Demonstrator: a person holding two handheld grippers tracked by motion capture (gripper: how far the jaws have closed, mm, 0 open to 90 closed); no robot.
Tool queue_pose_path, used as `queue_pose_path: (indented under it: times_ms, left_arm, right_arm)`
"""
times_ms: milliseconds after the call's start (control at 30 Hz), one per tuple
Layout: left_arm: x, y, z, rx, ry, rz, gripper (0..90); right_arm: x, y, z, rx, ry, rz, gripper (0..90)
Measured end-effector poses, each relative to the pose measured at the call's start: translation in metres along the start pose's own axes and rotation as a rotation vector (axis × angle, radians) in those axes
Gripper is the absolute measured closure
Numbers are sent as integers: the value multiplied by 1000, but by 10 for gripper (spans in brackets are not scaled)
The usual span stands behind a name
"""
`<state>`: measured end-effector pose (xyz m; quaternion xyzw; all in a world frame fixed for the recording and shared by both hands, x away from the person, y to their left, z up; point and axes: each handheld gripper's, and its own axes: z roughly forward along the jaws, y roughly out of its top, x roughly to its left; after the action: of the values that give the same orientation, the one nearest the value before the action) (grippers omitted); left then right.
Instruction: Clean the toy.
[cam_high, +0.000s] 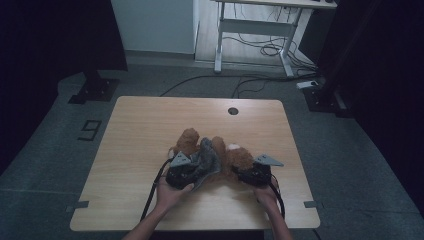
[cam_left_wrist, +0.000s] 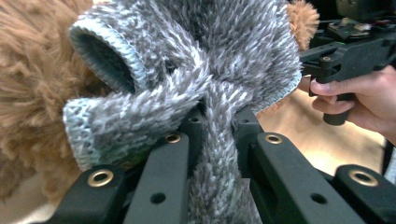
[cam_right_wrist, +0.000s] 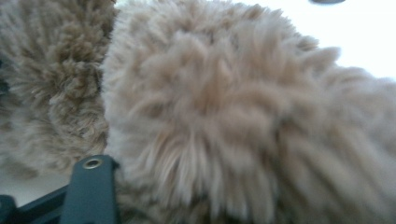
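Near the lower centre of the pale wooden surface (cam_high: 140, 150), the left gripper (cam_left_wrist: 219, 126) pinches a grey fuzzy knitted garment (cam_left_wrist: 196, 60) between closed fingers beside a brown furry plush toy (cam_high: 235, 156), fur between the right gripper's (cam_high: 248, 175) fingers, their grip unclear.

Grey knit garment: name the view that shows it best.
The left gripper view: the garment is close up there, its fuzzy knit, ribbed edges and an opening plain, a fold pinched in the left tongs. The high view shows it small and dim against the teddy.
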<state>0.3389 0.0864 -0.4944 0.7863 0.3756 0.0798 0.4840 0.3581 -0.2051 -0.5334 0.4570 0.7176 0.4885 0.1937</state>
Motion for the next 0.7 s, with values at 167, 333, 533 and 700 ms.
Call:
queue_pose_path:
  times_ms: [167,333,533,700]
  left_arm:
    - [3,21,23,17,91,67,794]
    - [12,33,31,21,111,40,791]
    - [3,55,12,0,59,16,784]
    - [-2,81,28,33,79,26,780]
  right_arm:
    - [-7,3,7,-38,-80,-1,391]
    - [-17,6,12,-61,-71,35,386]
    - [-18,1,6,-76,-38,6,380]
    - [-15,-2,2,-88,-42,-3,379]
